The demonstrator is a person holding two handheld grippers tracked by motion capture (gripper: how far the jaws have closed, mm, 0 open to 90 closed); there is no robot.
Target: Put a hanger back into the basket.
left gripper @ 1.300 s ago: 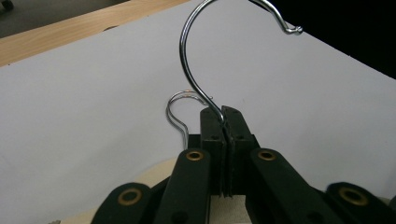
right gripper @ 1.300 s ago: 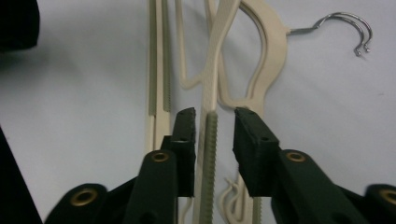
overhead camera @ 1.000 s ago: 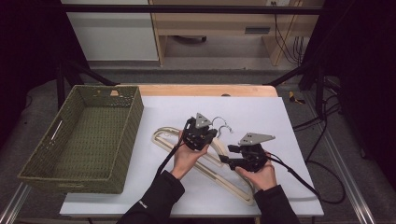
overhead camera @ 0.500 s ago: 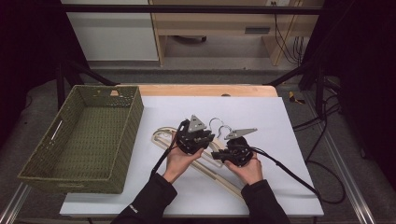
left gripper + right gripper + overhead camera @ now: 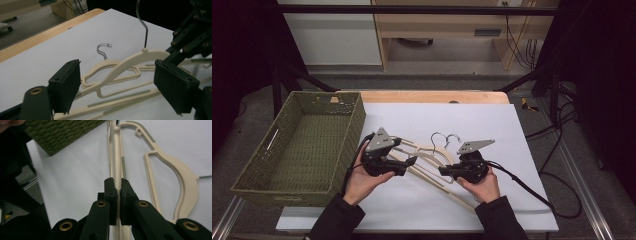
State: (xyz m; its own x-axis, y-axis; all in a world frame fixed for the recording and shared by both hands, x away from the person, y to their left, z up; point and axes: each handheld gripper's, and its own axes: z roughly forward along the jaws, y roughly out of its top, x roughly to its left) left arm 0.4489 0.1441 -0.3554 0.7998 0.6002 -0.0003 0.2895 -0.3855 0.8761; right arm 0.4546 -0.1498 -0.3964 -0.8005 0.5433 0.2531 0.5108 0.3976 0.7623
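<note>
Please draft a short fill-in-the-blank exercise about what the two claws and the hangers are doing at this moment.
1. The right claw is shut on a cream ____.
2. The left claw has its jaws ____, on either side of the lifted hanger.
3. The woven basket sits to the ____ of the hangers.
4. A second hanger lies flat on the ____ tabletop.

Missing words: hanger; open; left; white

Bearing on white-topped table: green woven basket lying at left, cream hangers lying at centre.
</note>
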